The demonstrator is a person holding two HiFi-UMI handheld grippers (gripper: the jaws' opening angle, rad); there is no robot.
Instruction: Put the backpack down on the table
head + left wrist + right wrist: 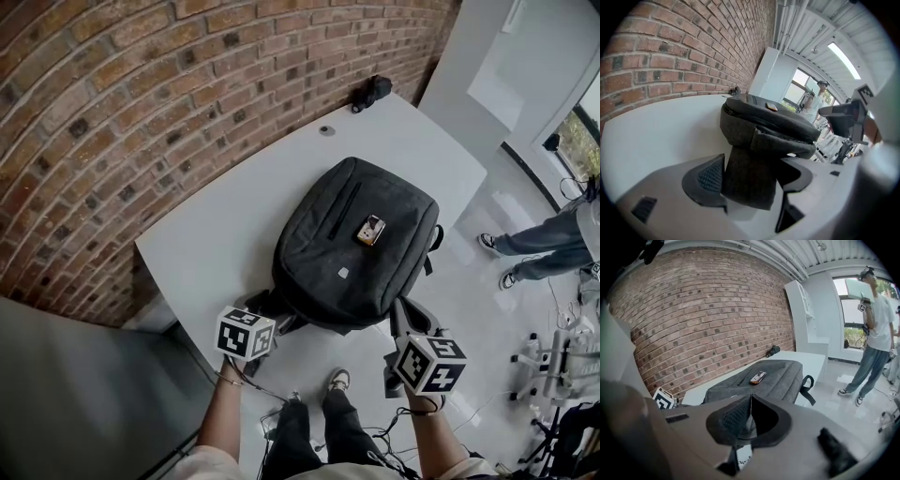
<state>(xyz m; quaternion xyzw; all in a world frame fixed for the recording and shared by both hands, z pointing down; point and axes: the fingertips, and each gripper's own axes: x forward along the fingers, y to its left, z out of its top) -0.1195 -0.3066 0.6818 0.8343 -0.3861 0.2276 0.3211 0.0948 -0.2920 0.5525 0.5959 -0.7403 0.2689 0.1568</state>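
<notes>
So the big white desk [216, 225] sits against a brick wall [112, 112], and the backpack [328, 244] is already down on it. It's lying flat, front panel up, filling the near end of the desk. Its near end is right at the near edge, and a black strap loop [807, 386] hangs off the right-hand edge. Both tongs are parked at that near end, one at each corner of the bag. The left tongs [754, 173] are at the near-left corner and released. The jaws are spread wide with a grey fabric flap [747, 192] of the bag hanging loose between them. It's brushing or just beside the left pad and clear of the right one, so it isn't pinched. The right tongs [749, 401] are at the near-right corner and clenched, with the tips meeting. I honestly can't tell if any bag fabric is caught in there. A person [876, 324] is standing on the floor well off to the right. Smaller stuff: a dark lump [371, 92] at the desk's far corner, a little orange-and-silver gadget [371, 230] lying on top of the backpack, and a tiny round thing [326, 130] on the bare desk past the bag.
</notes>
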